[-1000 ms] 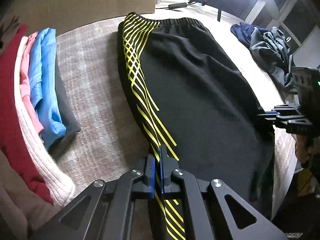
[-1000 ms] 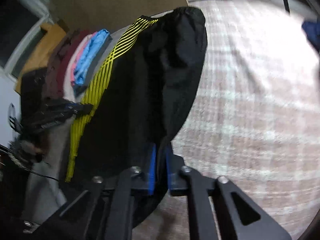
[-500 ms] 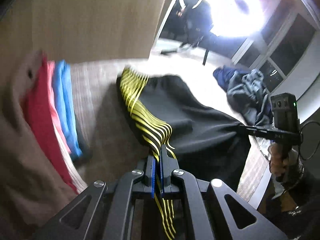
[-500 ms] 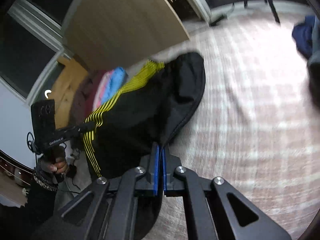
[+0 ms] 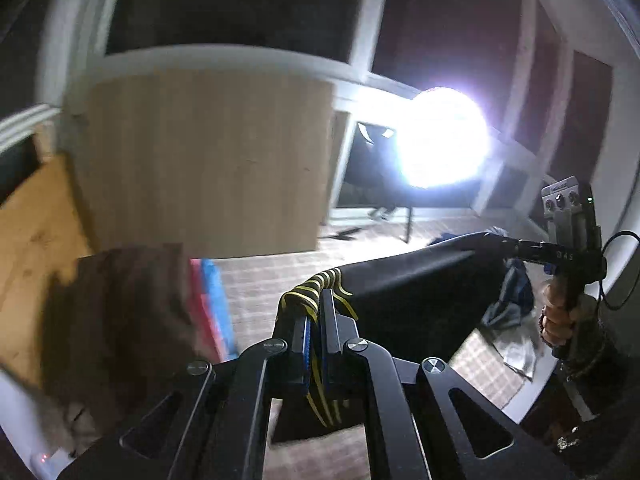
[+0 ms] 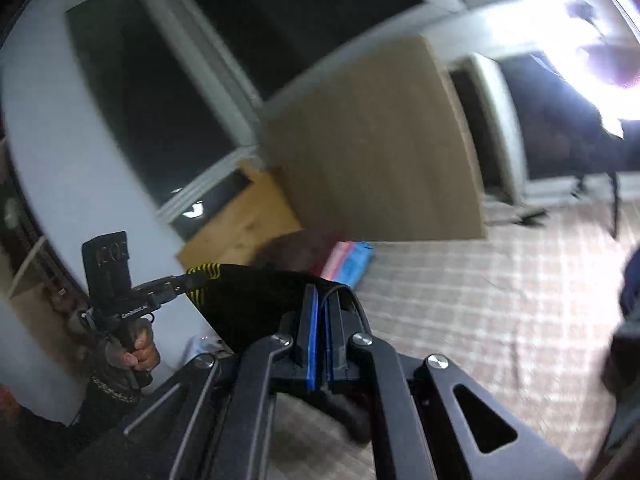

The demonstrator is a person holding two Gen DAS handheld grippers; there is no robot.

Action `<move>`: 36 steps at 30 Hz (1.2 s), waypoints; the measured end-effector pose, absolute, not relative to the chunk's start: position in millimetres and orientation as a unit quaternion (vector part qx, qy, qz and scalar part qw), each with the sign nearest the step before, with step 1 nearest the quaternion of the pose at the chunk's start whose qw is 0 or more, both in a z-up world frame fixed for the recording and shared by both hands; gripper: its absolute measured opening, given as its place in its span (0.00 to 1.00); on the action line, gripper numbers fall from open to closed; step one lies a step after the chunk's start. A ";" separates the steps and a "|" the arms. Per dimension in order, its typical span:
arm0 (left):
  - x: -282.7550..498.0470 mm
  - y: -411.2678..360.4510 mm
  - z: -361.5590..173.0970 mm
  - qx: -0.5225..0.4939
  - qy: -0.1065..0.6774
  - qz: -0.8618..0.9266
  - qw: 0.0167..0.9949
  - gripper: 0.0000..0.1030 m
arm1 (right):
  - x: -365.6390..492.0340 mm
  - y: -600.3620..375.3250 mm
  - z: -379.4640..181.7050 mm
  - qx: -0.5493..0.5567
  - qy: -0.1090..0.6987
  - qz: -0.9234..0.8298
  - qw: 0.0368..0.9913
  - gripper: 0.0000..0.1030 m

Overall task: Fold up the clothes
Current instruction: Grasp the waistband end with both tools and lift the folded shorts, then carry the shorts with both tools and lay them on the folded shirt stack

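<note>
Black shorts (image 5: 408, 292) with yellow side stripes (image 5: 310, 294) hang stretched in the air between my two grippers. My left gripper (image 5: 316, 320) is shut on the striped corner. My right gripper (image 6: 321, 312) is shut on the other black corner (image 6: 256, 296). In the left wrist view the right gripper (image 5: 504, 246) shows at the far right, held by a hand. In the right wrist view the left gripper (image 6: 192, 280) shows at the left, pinching the yellow stripes. The lower part of the shorts is hidden below both views.
A stack of folded clothes (image 5: 208, 296) in red, pink and blue lies at the left, also seen in the right wrist view (image 6: 352, 262). A wooden headboard (image 5: 208, 168) stands behind. A heap of unfolded clothes (image 5: 508, 300) lies right. A bright lamp (image 5: 440, 138) glares.
Both grippers have lifted the shorts off the checked bed cover and tilted upward; the shorts went from lying flat to hanging taut between them. Both views are blurred by motion.
</note>
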State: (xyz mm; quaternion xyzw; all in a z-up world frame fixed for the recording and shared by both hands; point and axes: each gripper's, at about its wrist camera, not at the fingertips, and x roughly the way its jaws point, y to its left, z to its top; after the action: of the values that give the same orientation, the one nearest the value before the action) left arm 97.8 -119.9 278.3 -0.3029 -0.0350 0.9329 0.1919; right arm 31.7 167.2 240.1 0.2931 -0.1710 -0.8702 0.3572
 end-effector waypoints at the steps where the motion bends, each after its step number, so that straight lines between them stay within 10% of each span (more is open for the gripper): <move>1: 103.9 -127.4 283.1 -0.300 -0.034 0.937 0.178 0.03 | 29.9 157.9 245.2 0.290 -0.167 -0.866 0.372 0.03; 14: 60.4 -276.7 327.0 -0.272 -0.015 0.960 0.070 0.03 | -38.2 3.7 286.2 0.273 -0.156 -0.828 0.463 0.03; 26: -159.1 -385.6 196.2 -0.401 -0.047 0.911 0.079 0.04 | -242.0 -101.8 164.6 0.420 -0.114 -0.837 0.333 0.03; 33: -226.1 -391.8 137.1 -0.475 -0.015 0.879 0.043 0.13 | -295.7 -131.2 117.7 0.479 -0.046 -0.822 0.303 0.03; 36: -221.4 -382.4 139.1 -0.468 0.030 0.883 0.025 0.34 | -303.1 -123.5 114.3 0.500 -0.065 -0.806 0.311 0.04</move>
State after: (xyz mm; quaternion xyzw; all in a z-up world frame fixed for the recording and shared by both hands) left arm -221.4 -382.4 139.1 -0.4682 0.0300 0.8827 0.0247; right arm -303.1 -123.5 114.3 0.4998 -0.0650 -0.8056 0.3113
